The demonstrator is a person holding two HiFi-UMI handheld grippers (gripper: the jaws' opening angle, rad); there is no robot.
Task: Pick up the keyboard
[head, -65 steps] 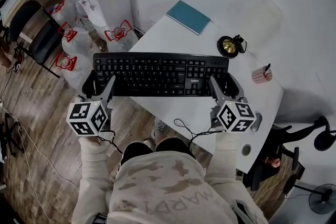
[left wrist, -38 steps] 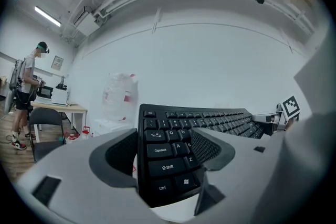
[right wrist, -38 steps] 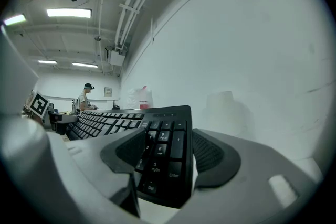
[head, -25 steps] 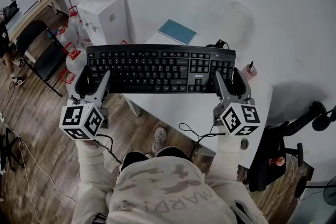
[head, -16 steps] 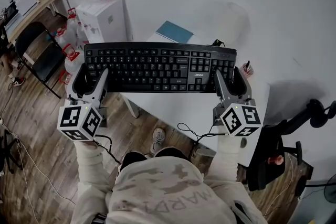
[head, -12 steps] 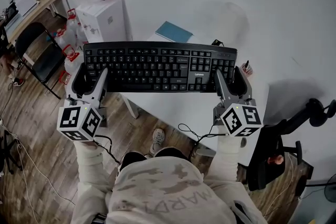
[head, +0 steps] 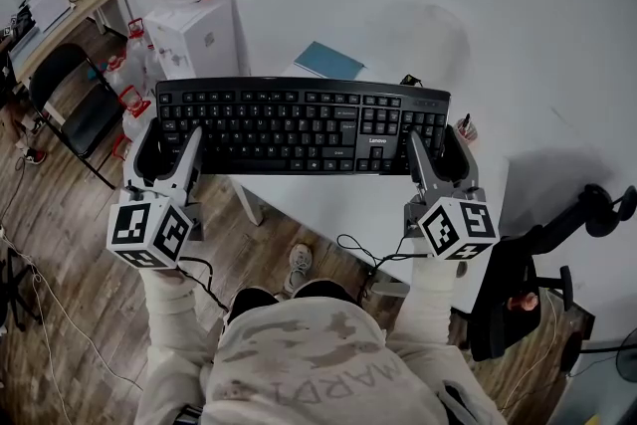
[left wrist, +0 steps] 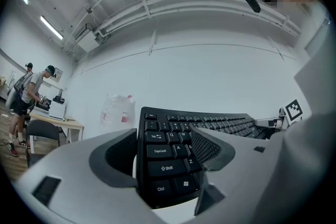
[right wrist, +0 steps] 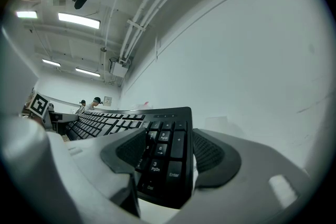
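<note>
The keyboard [head: 299, 124] hides much of the table [head: 333, 204].

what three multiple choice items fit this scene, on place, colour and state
1. Where does the teal notebook lie?
A. on the white table, beyond the keyboard
B. on the floor
C. in a gripper
2. The keyboard's colour?
A. white
B. black
C. red
3. The left gripper is?
A. open, empty
B. shut on the keyboard's end
C. on a chair
Answers: 1 A, the head view shows it past the keyboard; 2 B, keys and frame are black; 3 B, its jaws clamp the Ctrl-Shift end.
</note>
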